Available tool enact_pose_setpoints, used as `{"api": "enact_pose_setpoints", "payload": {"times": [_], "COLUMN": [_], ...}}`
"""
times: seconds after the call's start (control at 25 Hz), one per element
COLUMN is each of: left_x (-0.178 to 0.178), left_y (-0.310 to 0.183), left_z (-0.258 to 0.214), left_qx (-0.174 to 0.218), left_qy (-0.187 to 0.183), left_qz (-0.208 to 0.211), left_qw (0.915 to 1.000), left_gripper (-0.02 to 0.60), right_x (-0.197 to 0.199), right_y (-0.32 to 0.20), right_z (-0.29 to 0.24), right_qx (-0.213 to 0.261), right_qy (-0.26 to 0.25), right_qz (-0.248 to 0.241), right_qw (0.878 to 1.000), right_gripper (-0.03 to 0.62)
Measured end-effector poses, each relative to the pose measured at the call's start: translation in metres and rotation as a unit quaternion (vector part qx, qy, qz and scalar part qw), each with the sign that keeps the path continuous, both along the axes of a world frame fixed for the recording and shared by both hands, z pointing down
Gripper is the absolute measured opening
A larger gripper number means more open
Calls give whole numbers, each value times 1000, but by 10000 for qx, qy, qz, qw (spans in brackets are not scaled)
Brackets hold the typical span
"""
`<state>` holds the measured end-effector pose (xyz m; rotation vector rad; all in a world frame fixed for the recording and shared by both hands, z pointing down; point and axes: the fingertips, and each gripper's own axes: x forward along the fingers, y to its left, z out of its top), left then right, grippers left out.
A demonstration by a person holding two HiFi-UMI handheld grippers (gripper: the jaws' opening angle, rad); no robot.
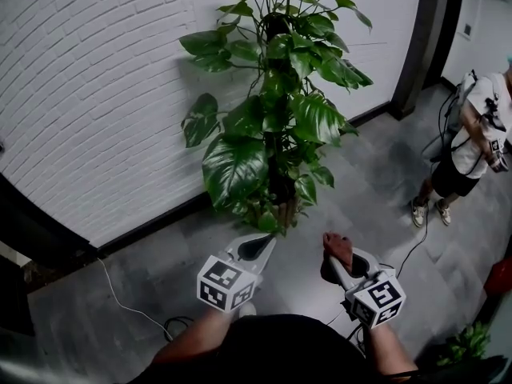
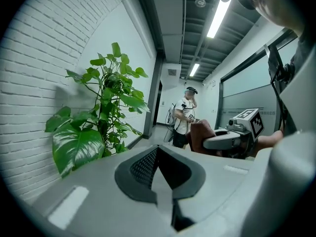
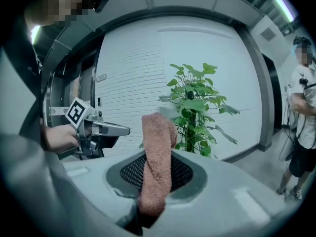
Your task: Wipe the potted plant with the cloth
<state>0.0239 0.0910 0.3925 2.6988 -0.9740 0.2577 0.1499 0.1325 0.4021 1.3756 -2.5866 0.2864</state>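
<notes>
Status: wipe not started, far as I can see. Tall potted plant w/ broad glossy green leaves stands on the grey tiled floor against the white brick wall, straight ahead of both tools. Pot is hidden under the low leaves, can't make it out. No leaf touches the cloth or either tool. Lowest leaves hang just beyond the tips in head view, but both gripper views show a gap.

Right tool: clenched on a reddish-brown terry cloth. Cloth runs up between the jaws as a folded strip, and its top end sticks out past the tips, so there's a free wad to wipe with. Jaws are nearly together, only the cloth thickness between them.

Left tool: jaws pressed together, nothing between them, touching nothing. Held beside the right tool, pointing at the plant.

Left to do, my read: basically everything. Bring cloth to a leaf, prob. back the leaf w/ the left tool, then go leaf by leaf. Leaves look thin and floppy, so light pressure.

FYI another person stands well off to the right, clear of the plant.
</notes>
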Motion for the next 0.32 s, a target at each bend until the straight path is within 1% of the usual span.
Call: {"api": "enact_pose_setpoints", "payload": {"times": [0.16,0.32], "left_x": [3,4], "left_y": [2,1], "left_z": [1,2], "left_qx": [-19,-13], "left_qy": [-5,-2], "left_qz": [87,122], "left_qw": [10000,9999], "left_gripper": [17,17], "right_x": [0,-4], "right_y": [0,-1], "right_z": [0,1], "right_qx": [-17,-11], "right_qy": [-51,-16], "right_qz": [88,28], "right_qw": [9999,10000], "right_gripper": [66,66]}}
